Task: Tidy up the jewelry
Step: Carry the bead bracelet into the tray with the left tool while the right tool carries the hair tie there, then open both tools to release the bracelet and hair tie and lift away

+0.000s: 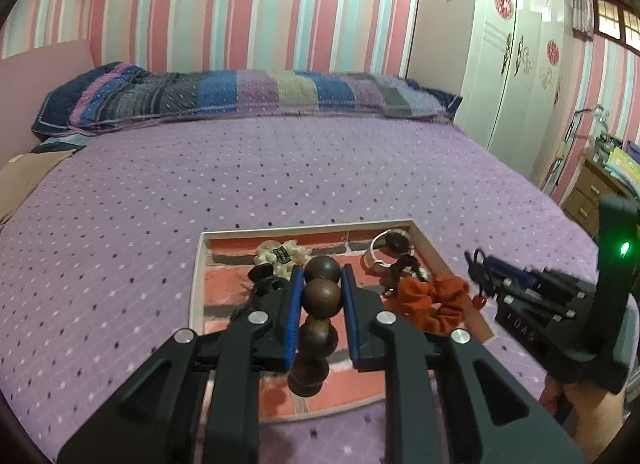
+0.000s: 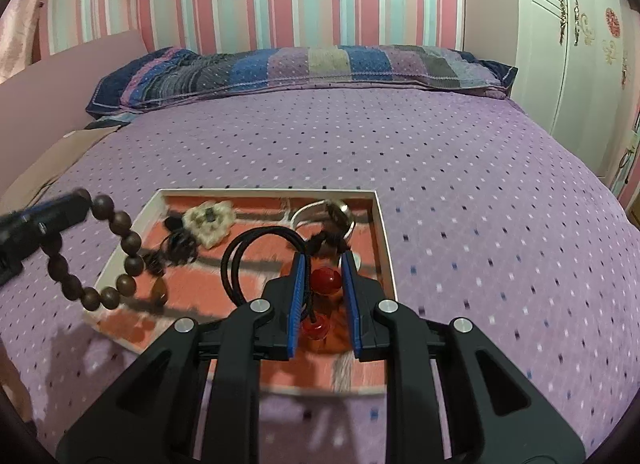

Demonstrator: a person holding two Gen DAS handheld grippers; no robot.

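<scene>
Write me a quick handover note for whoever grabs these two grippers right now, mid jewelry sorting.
Left gripper: shut on the wooden bead bracelet, held lifted over the tray's left side.
Right gripper: the black hair tie with red beads sits between its fingers, loop hanging free over the tray; whether it is clamped is unclear.
Tray sits on the purple bedspread. Inside: cream scrunchie, orange scrunchie, silver bangle, some small dark pieces.
Done: both items picked up.
Left: set each down in its place; destination not visible.
</scene>
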